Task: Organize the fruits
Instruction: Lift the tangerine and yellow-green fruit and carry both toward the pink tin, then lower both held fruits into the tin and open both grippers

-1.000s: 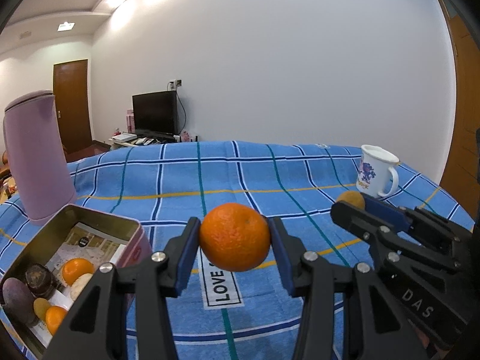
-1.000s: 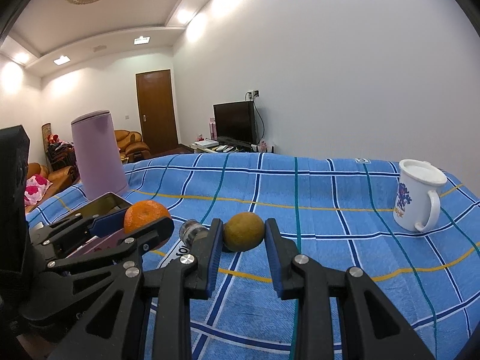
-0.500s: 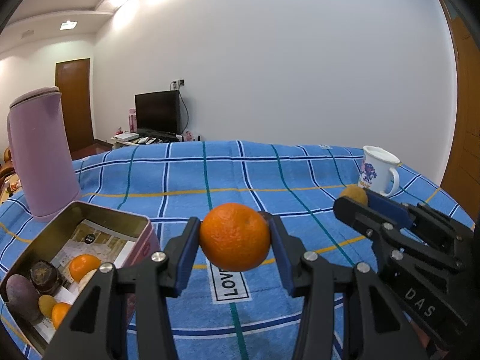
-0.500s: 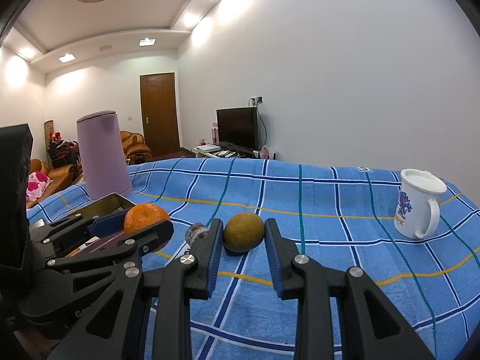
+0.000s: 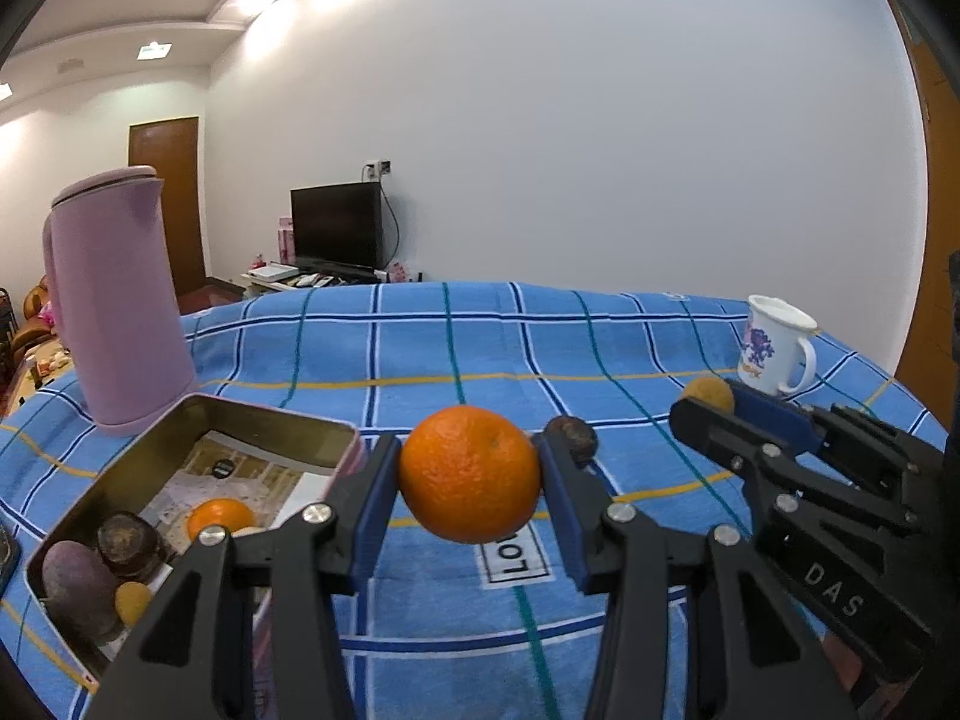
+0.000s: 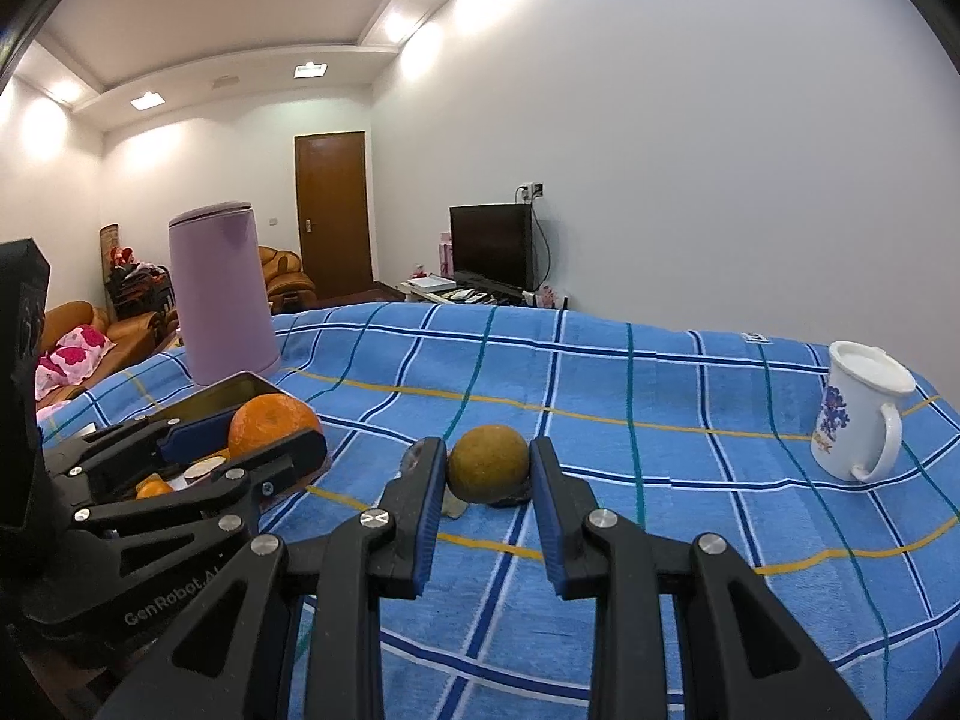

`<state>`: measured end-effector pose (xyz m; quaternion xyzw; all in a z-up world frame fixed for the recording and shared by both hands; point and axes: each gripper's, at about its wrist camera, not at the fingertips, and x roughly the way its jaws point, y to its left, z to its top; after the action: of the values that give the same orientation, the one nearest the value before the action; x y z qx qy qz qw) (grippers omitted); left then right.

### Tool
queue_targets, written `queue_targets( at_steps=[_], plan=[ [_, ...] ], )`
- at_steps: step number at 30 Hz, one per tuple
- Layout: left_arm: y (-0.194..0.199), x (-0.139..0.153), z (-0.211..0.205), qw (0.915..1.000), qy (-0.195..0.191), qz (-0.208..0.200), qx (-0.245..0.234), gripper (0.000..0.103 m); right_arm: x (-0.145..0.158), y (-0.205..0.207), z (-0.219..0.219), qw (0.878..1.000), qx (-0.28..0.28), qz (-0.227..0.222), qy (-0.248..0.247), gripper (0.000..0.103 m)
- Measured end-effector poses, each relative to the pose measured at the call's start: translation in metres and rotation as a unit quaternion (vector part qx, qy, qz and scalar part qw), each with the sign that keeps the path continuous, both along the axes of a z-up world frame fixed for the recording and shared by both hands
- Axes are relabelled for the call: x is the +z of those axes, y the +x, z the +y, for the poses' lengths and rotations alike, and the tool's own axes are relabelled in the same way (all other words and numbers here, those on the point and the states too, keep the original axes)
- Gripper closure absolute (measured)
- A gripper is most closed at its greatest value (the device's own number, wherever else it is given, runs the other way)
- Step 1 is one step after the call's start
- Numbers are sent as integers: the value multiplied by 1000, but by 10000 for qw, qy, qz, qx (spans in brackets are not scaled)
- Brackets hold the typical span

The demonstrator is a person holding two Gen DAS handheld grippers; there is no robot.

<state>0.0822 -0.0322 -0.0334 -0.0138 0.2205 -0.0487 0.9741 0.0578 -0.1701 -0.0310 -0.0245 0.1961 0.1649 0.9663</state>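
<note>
A: Left gripper [image 5: 470, 480] clamped on an orange [image 5: 470, 474], the fruit carried clear of the blue checked cloth [image 5: 420, 348] between its blue pads. The right gripper [image 6: 489, 468] is closed on a smaller yellow-brown fruit [image 6: 489, 463]; whether that one is lifted or resting on the cloth, the view does not settle

B: And the destination?

A: An open metal tin [image 5: 198, 420] sits just left of and below the left gripper's tips. Inside lie an orange piece, two dark fruits and a small yellow one, so several are already stowed

B: What remains out?

A: The two held fruits, plus a dark round fruit [image 5: 573, 435] on the cloth just beyond the left gripper's right finger. By that count the job looks past halfway, three pieces to go. Farther out, a lilac kettle [image 5: 114, 300] stands behind the tin and a white mug [image 5: 774, 348] off to the right
</note>
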Motion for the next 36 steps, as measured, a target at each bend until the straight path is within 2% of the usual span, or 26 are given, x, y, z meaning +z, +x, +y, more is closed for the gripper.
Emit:
queue_targets(
  at_steps=[36],
  plan=[
    [-15,-1,63,9982,-6,22,597,54,-4,-5,70,9972,719,74,-193,73]
  ],
)
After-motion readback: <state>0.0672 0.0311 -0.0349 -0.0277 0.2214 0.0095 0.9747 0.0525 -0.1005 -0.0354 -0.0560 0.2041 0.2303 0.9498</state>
